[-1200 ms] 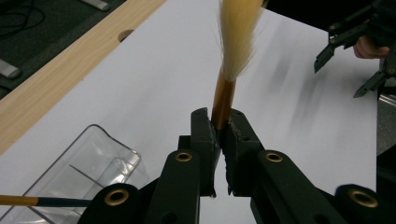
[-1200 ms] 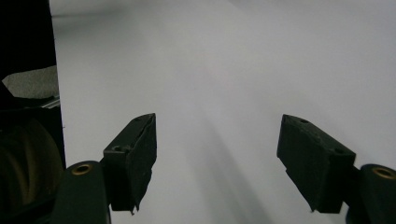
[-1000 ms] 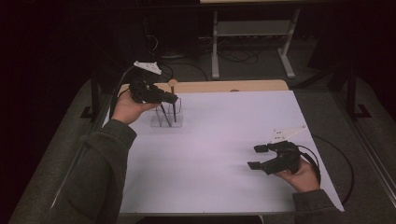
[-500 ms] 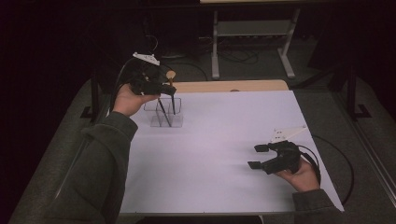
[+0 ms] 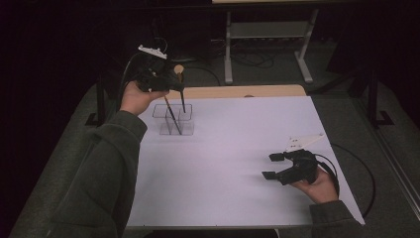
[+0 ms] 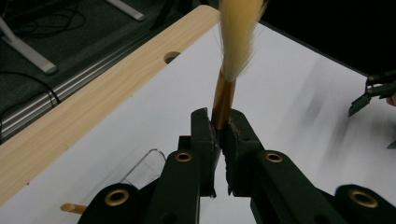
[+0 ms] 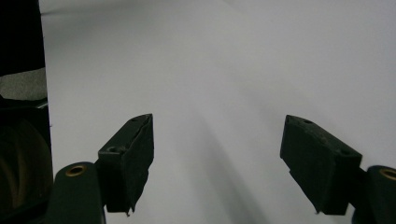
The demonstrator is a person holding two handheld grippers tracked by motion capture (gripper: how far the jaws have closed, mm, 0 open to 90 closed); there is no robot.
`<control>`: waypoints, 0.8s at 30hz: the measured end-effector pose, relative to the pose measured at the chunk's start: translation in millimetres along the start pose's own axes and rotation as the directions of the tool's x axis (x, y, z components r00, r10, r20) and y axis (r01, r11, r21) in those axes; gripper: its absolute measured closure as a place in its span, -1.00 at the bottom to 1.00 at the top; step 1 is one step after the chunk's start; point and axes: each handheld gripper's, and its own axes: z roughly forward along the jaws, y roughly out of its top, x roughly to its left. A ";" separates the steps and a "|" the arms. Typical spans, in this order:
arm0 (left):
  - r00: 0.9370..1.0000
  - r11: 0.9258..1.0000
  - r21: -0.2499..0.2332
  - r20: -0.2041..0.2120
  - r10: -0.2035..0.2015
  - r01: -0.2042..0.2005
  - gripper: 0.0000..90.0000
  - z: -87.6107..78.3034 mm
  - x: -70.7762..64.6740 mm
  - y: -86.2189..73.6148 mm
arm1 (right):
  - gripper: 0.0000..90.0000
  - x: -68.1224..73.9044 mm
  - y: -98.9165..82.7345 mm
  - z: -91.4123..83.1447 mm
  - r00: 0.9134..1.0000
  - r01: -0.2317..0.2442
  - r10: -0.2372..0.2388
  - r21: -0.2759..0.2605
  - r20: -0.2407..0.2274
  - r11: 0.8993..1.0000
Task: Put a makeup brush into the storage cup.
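My left gripper [image 5: 177,85] is shut on a brush [image 5: 183,99] and holds it upright at the far left of the white sheet. In the left gripper view the pads [image 6: 205,135] pinch the copper ferrule [image 6: 224,95], with pale bristles [image 6: 238,37] above. The dark handle hangs down to the rim of a clear compartment holder [image 5: 187,130]; whether its end is inside I cannot tell. A second brush [image 5: 171,115] leans in that holder. My right gripper [image 5: 272,166] rests low on the sheet at the right, open with nothing between its fingers [image 7: 130,158].
The white sheet [image 5: 237,148] covers most of the table, and a wooden strip [image 5: 237,91] runs along its far edge. Beyond it stands a metal frame [image 5: 267,39] with cables on the floor. Dark floor borders both sides.
My left hand has risen and drawn back toward the far edge, lifting the brush up through the holder. The right hand has stayed where it was.
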 end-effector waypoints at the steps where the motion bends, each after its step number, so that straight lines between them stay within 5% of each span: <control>1: 1.000 1.000 -0.002 -0.002 -0.001 0.001 0.85 0.1 1.3 0.8 | -0.45 -0.2 0.0 0.2 1.000 0.001 -0.001 0.000 0.000 1.000; 24: 0.995 0.997 0.025 -0.062 -0.076 0.078 0.85 26.0 27.4 -4.8 | -0.46 -2.6 -1.8 -0.2 1.000 -0.002 0.002 -0.002 0.004 1.000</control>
